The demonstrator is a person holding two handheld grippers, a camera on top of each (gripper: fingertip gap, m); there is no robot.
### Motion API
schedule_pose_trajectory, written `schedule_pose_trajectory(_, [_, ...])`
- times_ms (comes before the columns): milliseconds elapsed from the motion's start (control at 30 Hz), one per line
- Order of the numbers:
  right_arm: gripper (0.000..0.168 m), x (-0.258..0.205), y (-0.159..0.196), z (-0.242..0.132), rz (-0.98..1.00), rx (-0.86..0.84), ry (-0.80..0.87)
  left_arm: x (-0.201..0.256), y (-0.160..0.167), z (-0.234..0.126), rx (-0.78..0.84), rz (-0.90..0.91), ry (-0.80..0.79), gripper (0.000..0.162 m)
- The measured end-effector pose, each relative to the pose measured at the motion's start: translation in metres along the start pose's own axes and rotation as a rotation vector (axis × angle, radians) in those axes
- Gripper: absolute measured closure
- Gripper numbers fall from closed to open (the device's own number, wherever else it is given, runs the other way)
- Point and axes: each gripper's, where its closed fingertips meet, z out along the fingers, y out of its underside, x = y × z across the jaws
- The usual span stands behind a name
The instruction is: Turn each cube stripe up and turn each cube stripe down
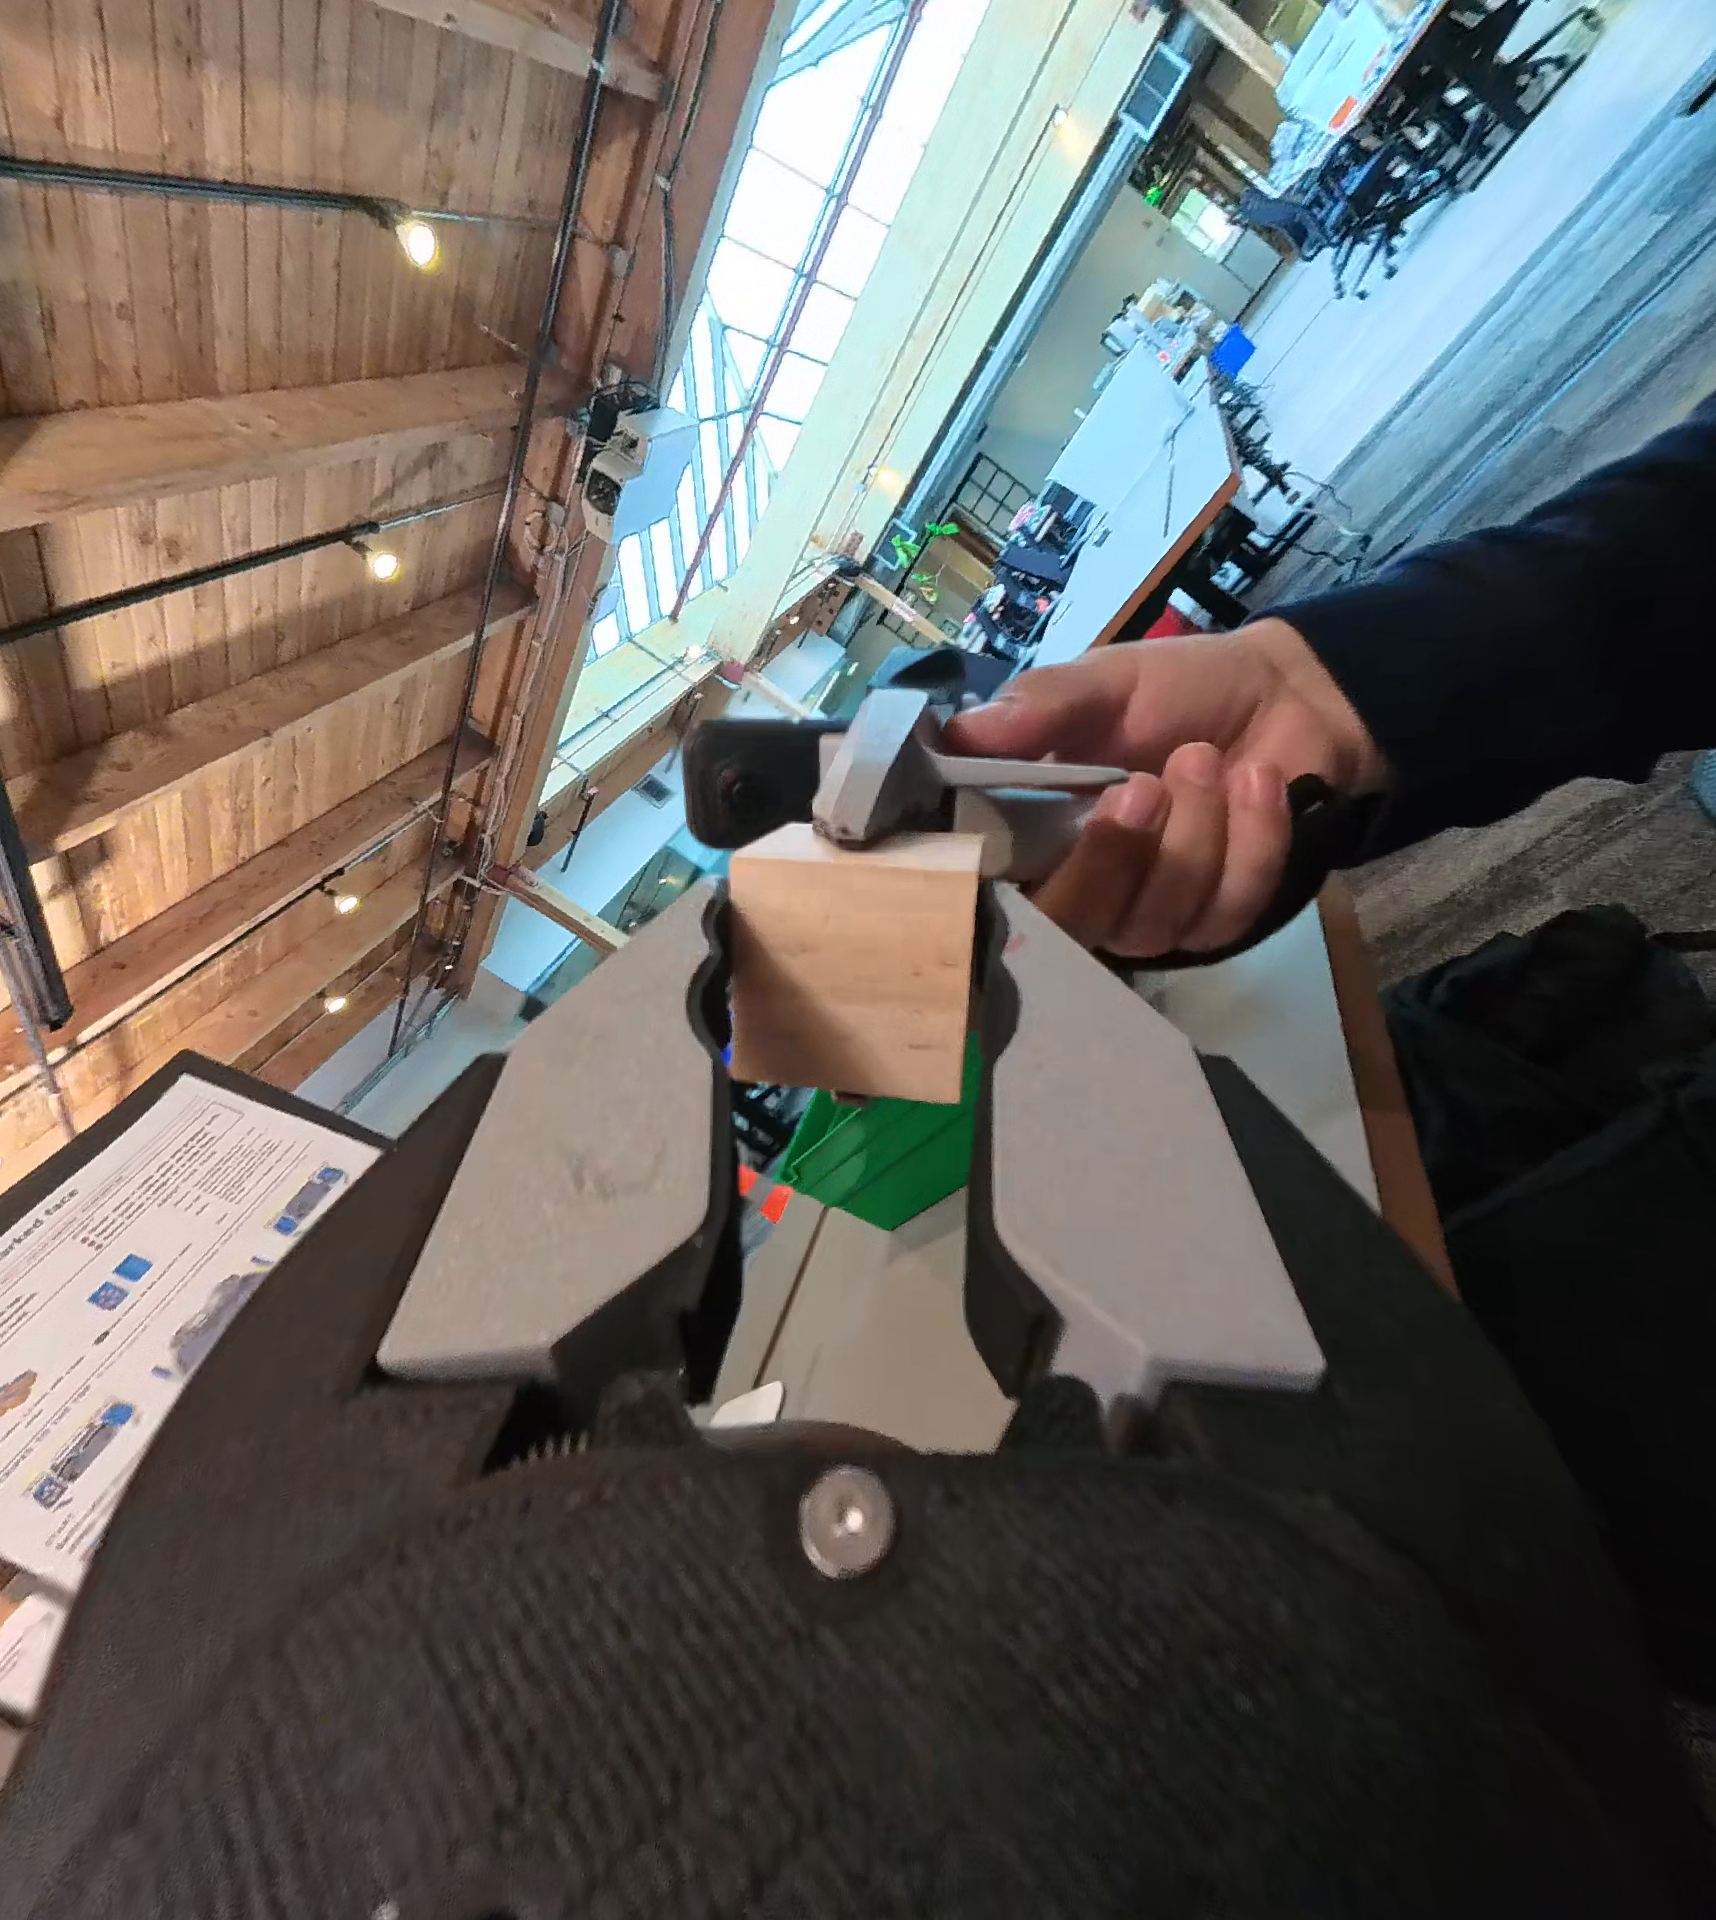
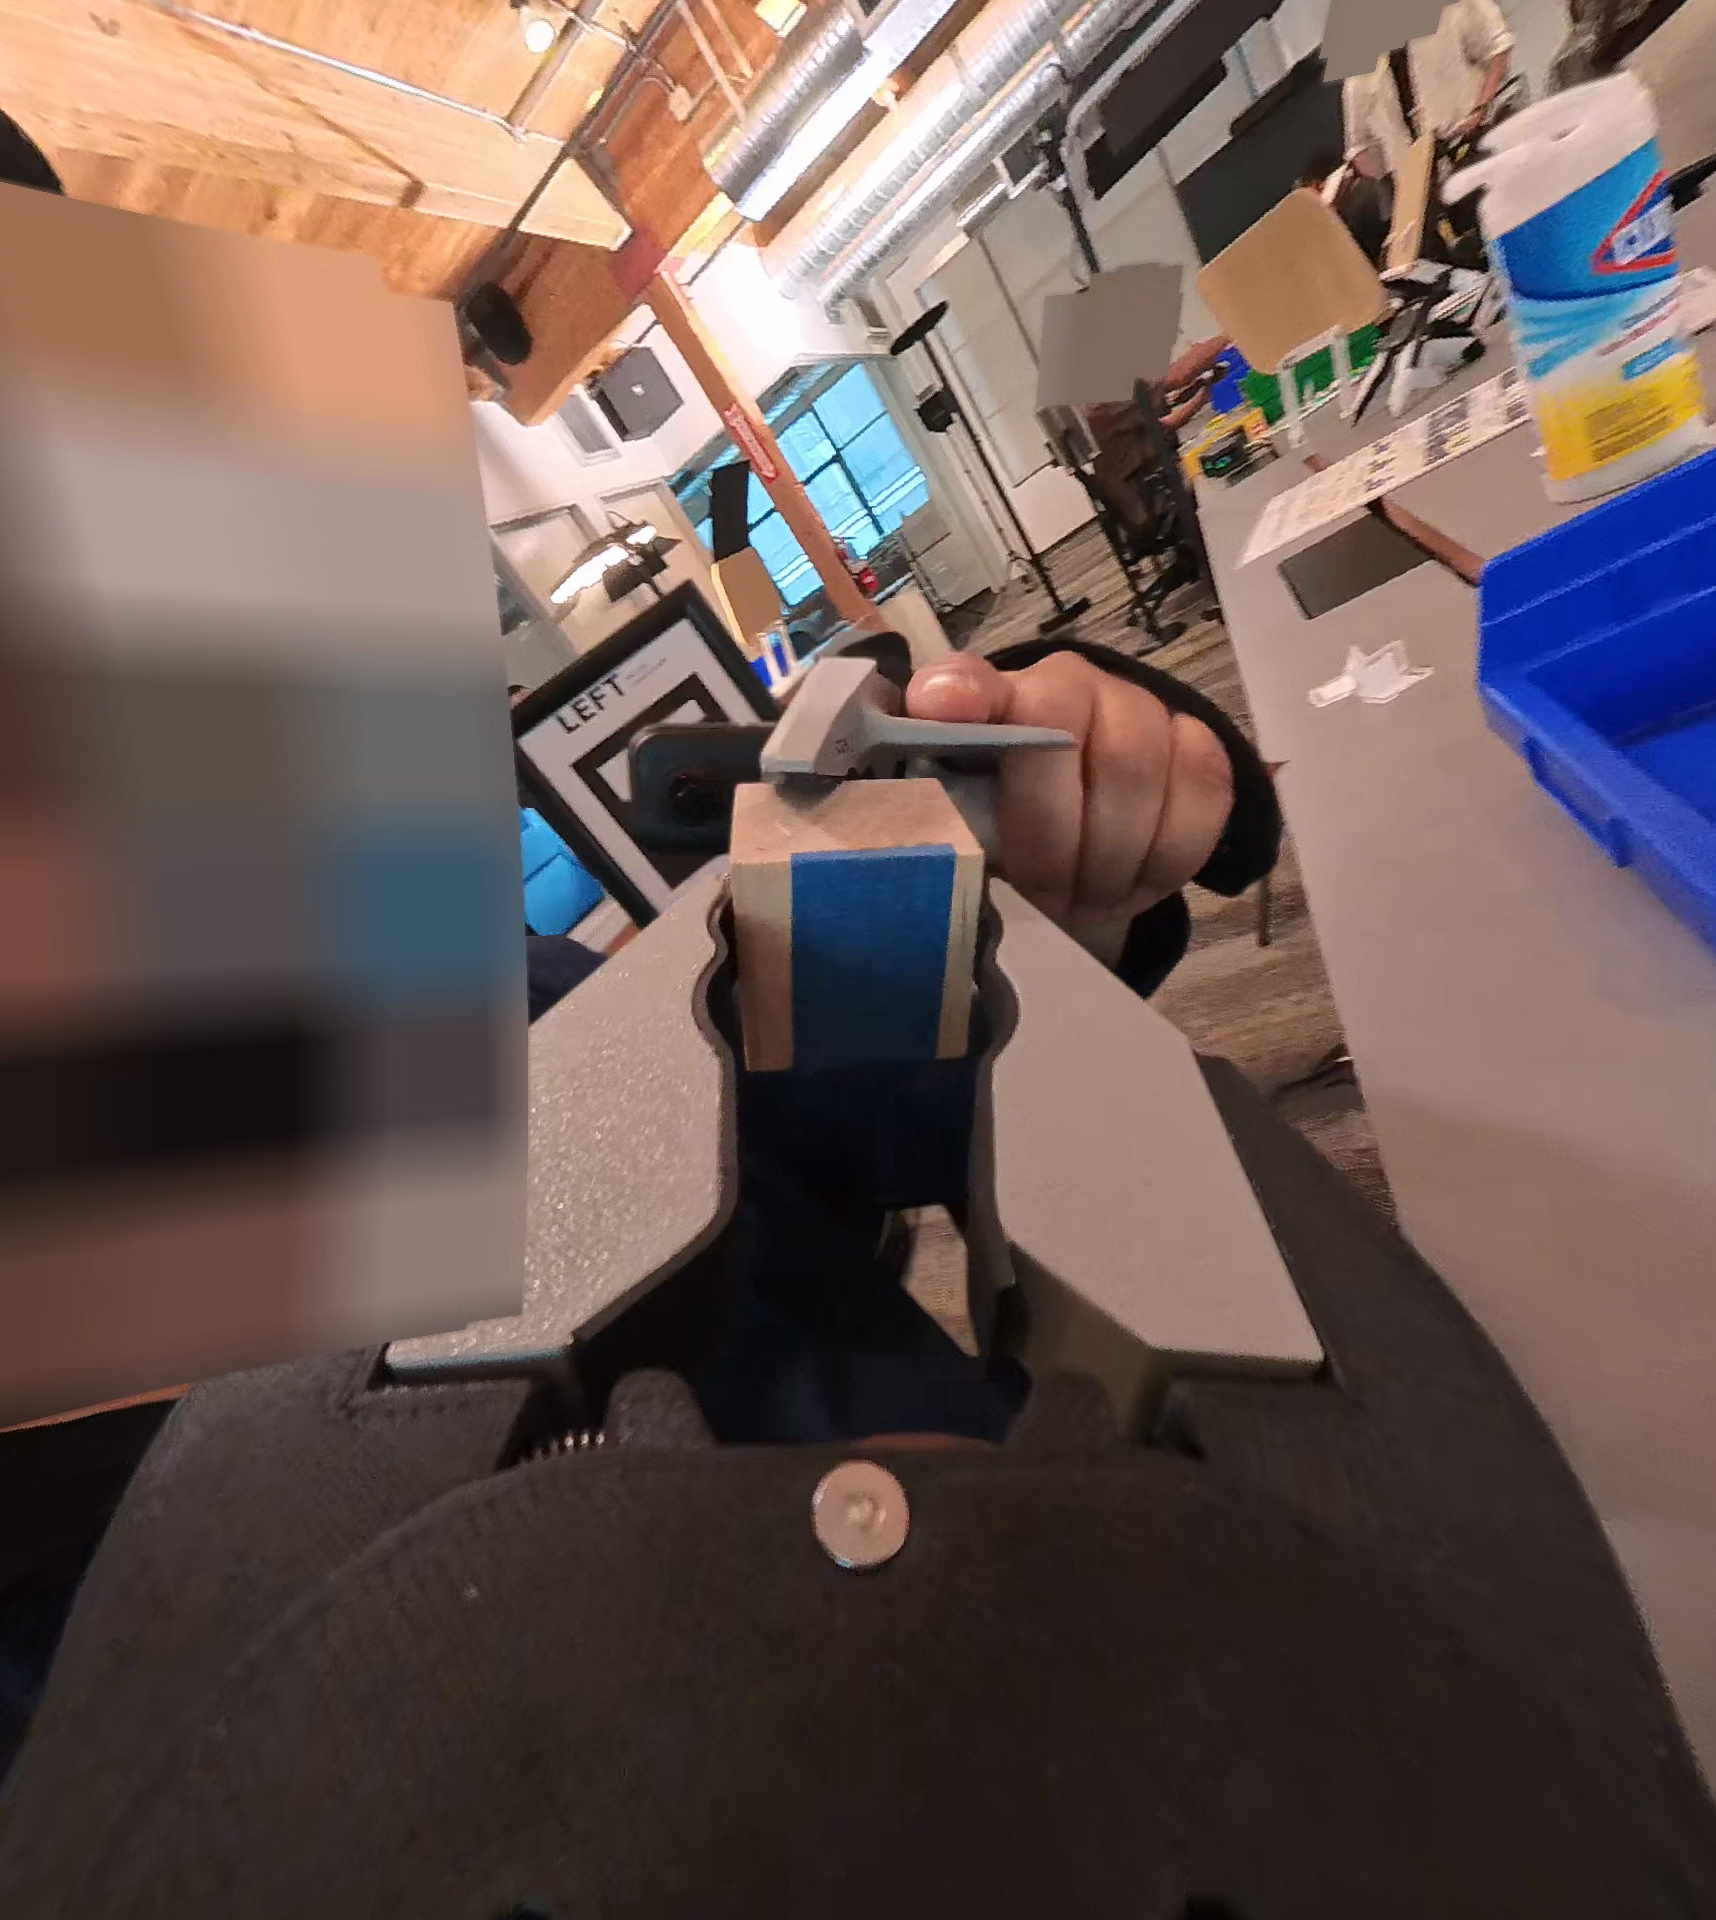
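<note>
Wood, pale and plain, shows on the cube [image 1: 849, 971] in the left wrist view; the right wrist view shows the same block with its blue stripe [image 2: 869, 956] facing that camera. The cube hangs in mid-air, pinched from both sides: the left hand-held gripper [image 1: 854, 977] clamps two faces, and the right hand-held gripper [image 2: 859, 956] clamps the crossing pair. Each view shows the opposite tool's finger at 12 o'clock on the block. This looks like a mid-air handover for re-orienting. Next, one grip probably must let go so the other can rotate the stripe and set the cube on the grey tabletop [image 2: 1519, 935], at 3 o'clock.
</note>
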Motion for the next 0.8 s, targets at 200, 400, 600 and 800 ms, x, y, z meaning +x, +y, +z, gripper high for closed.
schedule_pose_trajectory(200, [0.126,0.003,0.003,-0.005,-0.081,-0.058,0.103,0.005,0.005,0.002,-0.049,0.033,-0.019,0.118])
schedule_pose_trajectory(400, [0.126,0.006,0.002,-0.006,-0.126,-0.067,0.180,0.007,0.010,0.003,-0.089,0.099,-0.037,0.114])
schedule_pose_trajectory(600, [0.127,0.015,0.005,-0.008,-0.162,-0.100,0.271,0.008,0.020,0.006,-0.157,0.142,-0.042,0.119])
schedule_pose_trajectory(800, [0.126,0.018,0.007,-0.010,-0.220,-0.134,0.342,0.009,0.023,0.006,-0.172,0.187,-0.026,0.116])
